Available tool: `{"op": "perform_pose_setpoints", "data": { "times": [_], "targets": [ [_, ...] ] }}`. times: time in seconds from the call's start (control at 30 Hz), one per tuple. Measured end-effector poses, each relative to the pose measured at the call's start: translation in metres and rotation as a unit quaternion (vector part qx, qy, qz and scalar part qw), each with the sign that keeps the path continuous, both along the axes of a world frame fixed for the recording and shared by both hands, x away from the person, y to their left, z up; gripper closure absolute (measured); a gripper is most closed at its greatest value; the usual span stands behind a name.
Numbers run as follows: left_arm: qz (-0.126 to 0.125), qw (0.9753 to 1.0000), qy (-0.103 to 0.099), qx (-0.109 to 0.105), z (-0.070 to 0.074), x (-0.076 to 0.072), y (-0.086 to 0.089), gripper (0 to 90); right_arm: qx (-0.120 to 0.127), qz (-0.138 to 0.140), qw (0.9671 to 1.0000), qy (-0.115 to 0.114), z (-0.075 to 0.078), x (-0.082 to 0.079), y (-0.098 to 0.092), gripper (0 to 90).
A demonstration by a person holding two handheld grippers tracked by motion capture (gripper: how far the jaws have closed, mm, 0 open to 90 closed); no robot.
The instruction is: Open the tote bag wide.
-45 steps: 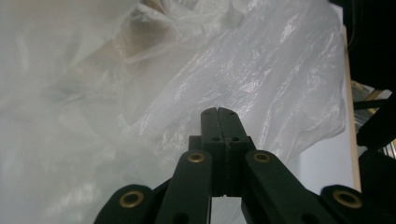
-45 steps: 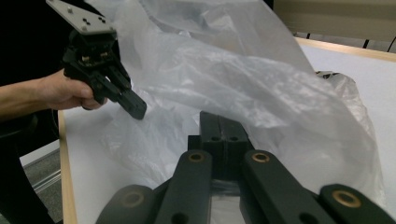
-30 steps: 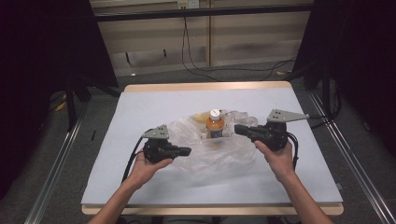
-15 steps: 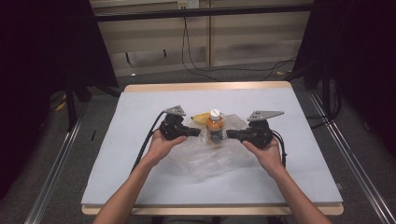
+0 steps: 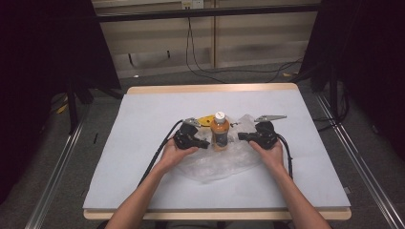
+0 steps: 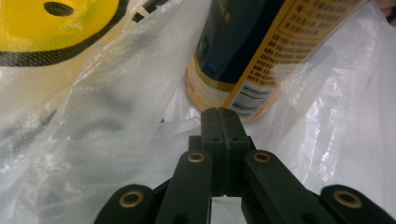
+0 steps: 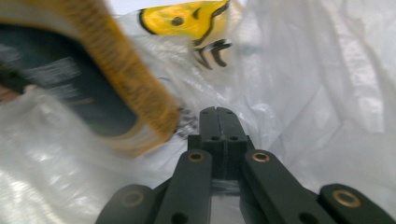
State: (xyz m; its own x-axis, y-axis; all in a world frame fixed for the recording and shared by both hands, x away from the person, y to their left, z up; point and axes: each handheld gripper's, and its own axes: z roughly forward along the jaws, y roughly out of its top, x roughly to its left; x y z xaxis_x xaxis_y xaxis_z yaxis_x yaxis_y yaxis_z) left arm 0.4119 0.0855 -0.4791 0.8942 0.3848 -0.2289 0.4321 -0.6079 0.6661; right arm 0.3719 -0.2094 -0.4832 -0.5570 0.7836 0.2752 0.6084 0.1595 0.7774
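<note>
Plastic bag point(image 5: 217, 160) lies crumpled mid-table around the upright orange bottle point(image 5: 219, 132). I have my left gripper point(image 5: 206, 144) and right gripper point(image 5: 240, 136) clamped shut on its film either side, probably to pull the bag up around the bottle.

L claw point(image 5: 206, 143) & R claw point(image 5: 241, 137) both clamped, tips facing inward.

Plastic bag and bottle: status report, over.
Left gripper and right gripper both shut, pinching the plastic bag. Orange bottle upright between them. Nothing in the way.
</note>
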Motion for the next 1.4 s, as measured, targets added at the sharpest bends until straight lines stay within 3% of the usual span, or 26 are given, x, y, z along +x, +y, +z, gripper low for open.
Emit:
{"op": "perform_pose_setpoints", "data": {
  "times": [0.03, 0.1, 0.17, 0.27, 0.37, 0.43, 0.47, 0.5, 0.53, 0.57, 0.6, 0.67, 0.77, 0.9, 1.0, 1.03, 1.07, 1.13, 1.17, 1.27, 1.4],
  "targets": [
    [0.001, 1.0, -0.001, 0.004, -0.001, -0.001, -0.001, 90.0, -0.004, -0.009, 1.0, -0.001, 0.001, 0.003, -0.001, 90.0],
    [0.0, 0.9999, 0.004, 0.011, -0.001, 0.0, 0.002, 90.0, 0.018, -0.022, 0.9996, -0.008, 0.004, 0.007, -0.007, 90.0],
    [0.006, 1.0, 0.004, -0.001, -0.003, 0.0, 0.006, 90.0, 0.019, -0.03, 0.9993, -0.011, 0.007, 0.01, -0.011, 90.0],
    [0.007, 1.0, 0.001, 0.006, -0.002, -0.002, 0.012, 90.0, 0.033, -0.047, 0.9982, -0.018, 0.009, 0.01, -0.022, 90.0],
    [0.01, 0.9999, 0.008, 0.006, -0.001, -0.001, 0.013, 90.0, 0.085, -0.04, 0.9951, -0.032, 0.015, 0.008, -0.029, 90.0],
    [0.011, 0.9999, 0.005, -0.006, -0.001, -0.001, 0.011, 90.0, 0.09, -0.021, 0.9948, -0.043, 0.024, 0.006, -0.026, 90.0],
    [0.015, 0.9999, 0.002, 0.002, 0.002, -0.001, 0.01, 90.0, 0.09, -0.009, 0.9951, -0.04, 0.028, 0.006, -0.023, 90.0],
    [0.02, 0.9997, -0.007, 0.01, 0.004, 0.0, 0.009, 90.0, 0.081, 0.006, 0.996, -0.039, 0.032, 0.006, -0.019, 90.0],
    [0.013, 0.9999, 0.001, -0.004, 0.006, 0.002, 0.008, 90.0, 0.067, 0.017, 0.9968, -0.039, 0.036, 0.005, -0.014, 90.0],
    [0.01, 0.9999, -0.007, 0.009, 0.009, 0.004, 0.007, 90.0, 0.057, 0.031, 0.9973, -0.034, 0.037, 0.005, -0.01, 90.0],
    [0.014, 0.9999, -0.006, 0.002, 0.009, 0.007, 0.005, 90.0, 0.048, 0.045, 0.9974, -0.027, 0.038, 0.004, -0.006, 90.0],
    [0.015, 0.9996, -0.007, 0.021, 0.011, 0.012, 0.001, 90.0, 0.022, 0.061, 0.9978, -0.013, 0.033, 0.002, 0.002, 90.0],
    [0.018, 0.9995, -0.006, 0.026, 0.013, 0.022, -0.005, 90.0, -0.016, 0.076, 0.9968, 0.019, 0.017, -0.001, 0.01, 90.0],
    [0.018, 0.9967, -0.004, 0.079, 0.01, 0.036, -0.011, 90.0, -0.061, 0.098, 0.9924, 0.042, 0.002, -0.005, 0.016, 90.0],
    [0.027, 0.9958, 0.002, 0.087, 0.011, 0.042, -0.006, 90.0, -0.077, 0.114, 0.9894, 0.047, 0.0, -0.009, 0.015, 90.0],
    [0.032, 0.9959, 0.007, 0.084, 0.01, 0.043, -0.005, 90.0, -0.085, 0.116, 0.9884, 0.048, 0.001, -0.01, 0.014, 90.0],
    [0.053, 0.996, 0.013, 0.07, 0.009, 0.042, -0.005, 90.0, -0.089, 0.122, 0.9873, 0.049, 0.002, -0.011, 0.013, 90.0],
    [0.066, 0.9942, 0.005, 0.085, 0.011, 0.044, 0.0, 90.0, -0.101, 0.135, 0.9842, 0.053, 0.004, -0.014, 0.011, 90.0],
    [0.049, 0.9925, -0.004, 0.112, 0.014, 0.047, 0.005, 90.0, -0.106, 0.141, 0.9829, 0.052, 0.004, -0.016, 0.01, 90.0],
    [0.046, 0.988, -0.019, 0.146, 0.017, 0.05, 0.012, 90.0, -0.114, 0.157, 0.9793, 0.06, 0.006, -0.023, 0.003, 90.0],
    [0.054, 0.9883, -0.01, 0.142, 0.016, 0.055, 0.026, 90.0, -0.111, 0.164, 0.9779, 0.066, 0.007, -0.034, -0.015, 90.0]
  ]
}}
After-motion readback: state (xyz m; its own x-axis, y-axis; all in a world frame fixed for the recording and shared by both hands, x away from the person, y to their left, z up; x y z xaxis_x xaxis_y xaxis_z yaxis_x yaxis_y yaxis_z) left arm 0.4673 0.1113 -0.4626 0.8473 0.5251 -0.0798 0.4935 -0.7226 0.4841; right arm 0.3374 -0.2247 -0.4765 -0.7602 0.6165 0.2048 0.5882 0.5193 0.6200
